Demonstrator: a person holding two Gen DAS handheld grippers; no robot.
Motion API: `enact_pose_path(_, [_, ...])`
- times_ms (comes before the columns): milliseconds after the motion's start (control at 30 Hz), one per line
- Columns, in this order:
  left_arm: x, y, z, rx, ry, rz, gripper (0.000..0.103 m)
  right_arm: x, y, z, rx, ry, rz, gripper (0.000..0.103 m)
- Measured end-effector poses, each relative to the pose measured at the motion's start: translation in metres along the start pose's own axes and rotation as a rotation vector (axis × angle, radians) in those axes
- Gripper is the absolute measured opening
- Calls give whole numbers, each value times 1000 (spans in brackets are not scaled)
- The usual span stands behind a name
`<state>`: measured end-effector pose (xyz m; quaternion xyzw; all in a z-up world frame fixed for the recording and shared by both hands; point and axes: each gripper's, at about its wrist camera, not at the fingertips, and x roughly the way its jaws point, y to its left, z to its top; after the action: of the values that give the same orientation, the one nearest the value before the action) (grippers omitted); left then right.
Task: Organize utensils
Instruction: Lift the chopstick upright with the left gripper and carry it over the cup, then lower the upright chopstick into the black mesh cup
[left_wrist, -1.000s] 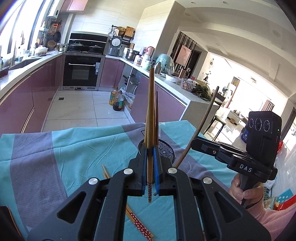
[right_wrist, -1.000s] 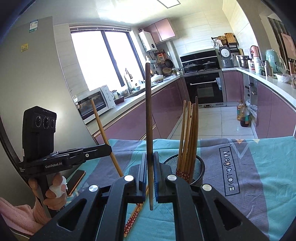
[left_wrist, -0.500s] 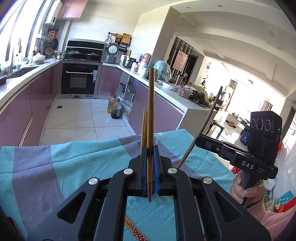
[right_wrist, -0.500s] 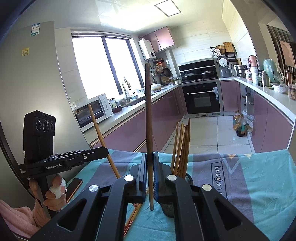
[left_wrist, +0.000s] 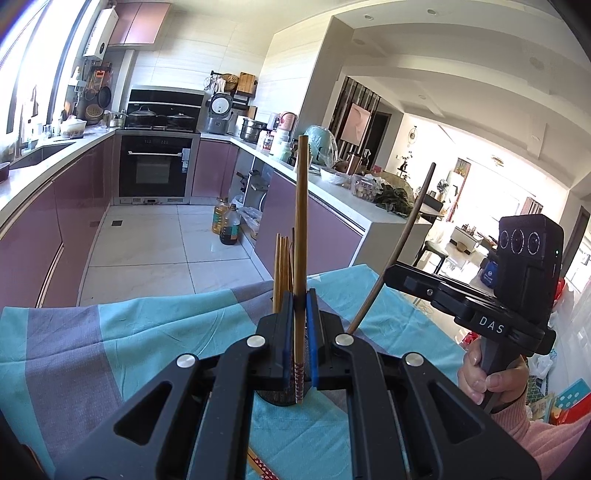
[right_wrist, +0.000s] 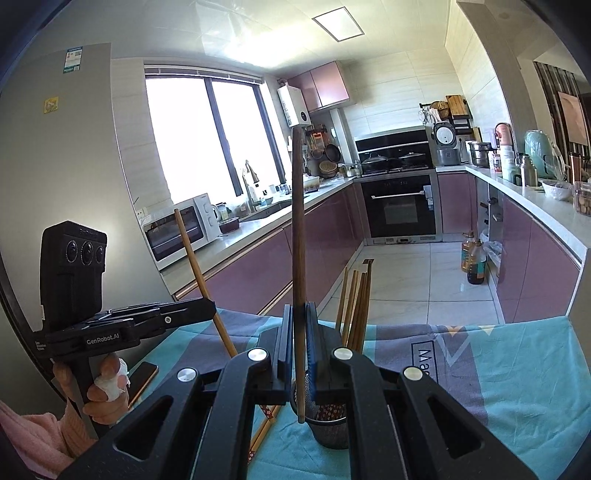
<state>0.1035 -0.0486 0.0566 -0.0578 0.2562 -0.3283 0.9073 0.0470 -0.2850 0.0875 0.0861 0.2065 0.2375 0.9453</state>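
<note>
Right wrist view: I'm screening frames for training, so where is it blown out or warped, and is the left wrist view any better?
Right wrist view: the window is blown out white, the fridge bows at the edge; the held chopstick stays sharp. Left wrist view: the far living room is overexposed, the counters curve; its chopstick is crisp.

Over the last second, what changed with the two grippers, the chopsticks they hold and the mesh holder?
Both grippers rose: the mesh holder and the cloth sank lower in both views. No grip changed: the left gripper stays shut on its light chopstick, the right gripper on its dark chopstick. The chopsticks in the holder stand as before.
</note>
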Motion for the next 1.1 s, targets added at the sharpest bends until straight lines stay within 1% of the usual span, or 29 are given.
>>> enact_pose_path(533, [-1, -7, 3, 15, -25, 9, 7, 8, -4, 4, 4, -1, -14, 6])
enact_pose_path(1100, [3, -12, 9, 9, -17, 13, 7, 15, -6, 4, 10, 15, -25, 6])
